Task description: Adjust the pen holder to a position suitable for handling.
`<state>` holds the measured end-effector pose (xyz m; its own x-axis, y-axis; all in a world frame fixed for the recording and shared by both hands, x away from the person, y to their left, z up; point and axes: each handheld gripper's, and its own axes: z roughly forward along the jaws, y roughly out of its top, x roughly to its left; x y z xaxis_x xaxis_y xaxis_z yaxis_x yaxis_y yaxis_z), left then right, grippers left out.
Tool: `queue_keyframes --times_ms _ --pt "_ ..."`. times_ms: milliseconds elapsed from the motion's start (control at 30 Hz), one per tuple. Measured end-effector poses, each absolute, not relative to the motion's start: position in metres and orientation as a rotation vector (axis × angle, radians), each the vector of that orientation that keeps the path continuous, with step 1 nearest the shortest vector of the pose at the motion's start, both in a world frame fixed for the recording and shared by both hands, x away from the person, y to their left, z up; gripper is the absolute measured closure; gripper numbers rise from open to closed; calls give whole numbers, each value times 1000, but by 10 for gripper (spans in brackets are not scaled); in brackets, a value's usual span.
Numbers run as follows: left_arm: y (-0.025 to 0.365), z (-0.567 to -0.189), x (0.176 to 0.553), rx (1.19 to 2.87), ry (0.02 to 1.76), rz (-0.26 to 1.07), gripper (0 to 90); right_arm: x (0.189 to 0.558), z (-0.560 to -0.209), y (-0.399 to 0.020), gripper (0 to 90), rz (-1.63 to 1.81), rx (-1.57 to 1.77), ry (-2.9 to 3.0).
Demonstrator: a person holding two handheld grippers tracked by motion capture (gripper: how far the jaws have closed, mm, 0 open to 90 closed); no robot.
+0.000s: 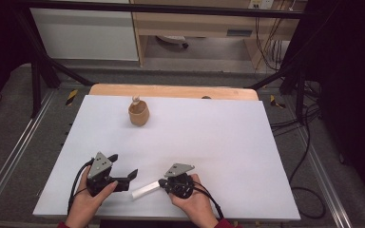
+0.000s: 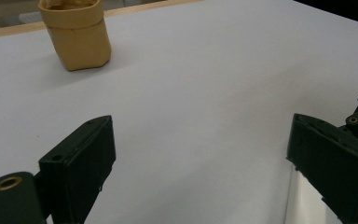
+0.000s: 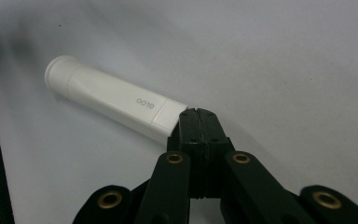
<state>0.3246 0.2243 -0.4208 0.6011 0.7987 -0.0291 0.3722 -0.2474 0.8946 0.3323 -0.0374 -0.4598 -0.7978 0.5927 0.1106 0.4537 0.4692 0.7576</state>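
- My L gripper [image 1: 123, 176], near-left of the table [image 1: 228, 142]: jaws spread wide apart, nothing between them. In the left gripper view they stand far apart over bare white top.
- White tube [image 1: 146, 190] lies flat near the front edge, between my two grippers, just R of the L one. In the left gripper view its pale end [image 2: 300, 200] shows by the R-hand jaw.
- Long axis runs roughly L-R across the table, cap end twd my L gripper, flat crimped end twd my R.
- My R gripper [image 1: 163, 183]: jaws pinched together on the tube's crimped tail. In the right gripper view the tips [image 3: 196, 122] meet right at the flat end [image 3: 168, 116], so I read it as gripping the tube by that end.
- Nearer hand: R has it; L is just beside the cap end, so I judge a cap grab w/ L is the likely next move, approach along the tube's axis.
- Tube: smooth, matte white plastic, round at the cap [image 3: 58, 74], flattening to a wedge at the tail, small grey print on the side.
- Far-centre: tan bag-like pot [image 1: 138, 114], soft folded rim, sth pale poking out the top; well apart from both grippers.
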Motion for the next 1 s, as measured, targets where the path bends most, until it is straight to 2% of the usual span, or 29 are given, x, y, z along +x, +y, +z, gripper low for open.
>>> queue_keyframes --times_ms 267,333,367,400,500,533,567,600,633,667,700,733,767,867,1000 --pt "222 -419 321 1847 905 526 78 333 -455 -48 900 1282 935 2500" --pt "222 -418 319 1846 910 523 79 333 -452 -55 859 1287 947 2474" --pt "222 -418 318 1847 908 520 79 333 -452 -58 812 1280 958 2459" --pt "222 -417 317 1845 900 515 79 333 -452 -58 812 1280 958 2459" --pt "221 -416 315 1832 869 490 77 334 -449 -66 673 1282 985 2430" --pt "220 -415 314 1831 869 487 77 335 -445 -73 561 1280 1002 2397" --pt "219 -415 313 1836 867 487 77 335 -445 -73 561 1280 1002 2397" --pt "219 -415 311 1840 878 486 77 335 -443 -77 505 1273 1013 2387" --pt "219 -415 310 1838 889 488 78 336 -441 -83 427 1251 1015 2366" --pt "218 -415 308 1842 885 487 79 335 -438 -92 275 1213 1026 2344" --pt "218 -414 307 1849 879 482 79 335 -438 -92 275 1213 1026 2344" --pt "216 -415 306 1850 884 474 79 334 -434 -105 124 1211 1016 2316" --pt "216 -415 305 1854 880 468 79 334 -434 -105 124 1211 1016 2316" --pt "211 -415 303 1878 841 442 73 329 -427 -128 31 1210 1015 2231" --pt "201 -412 302 1913 813 436 78 326 -422 -157 39 1224 1041 2190"
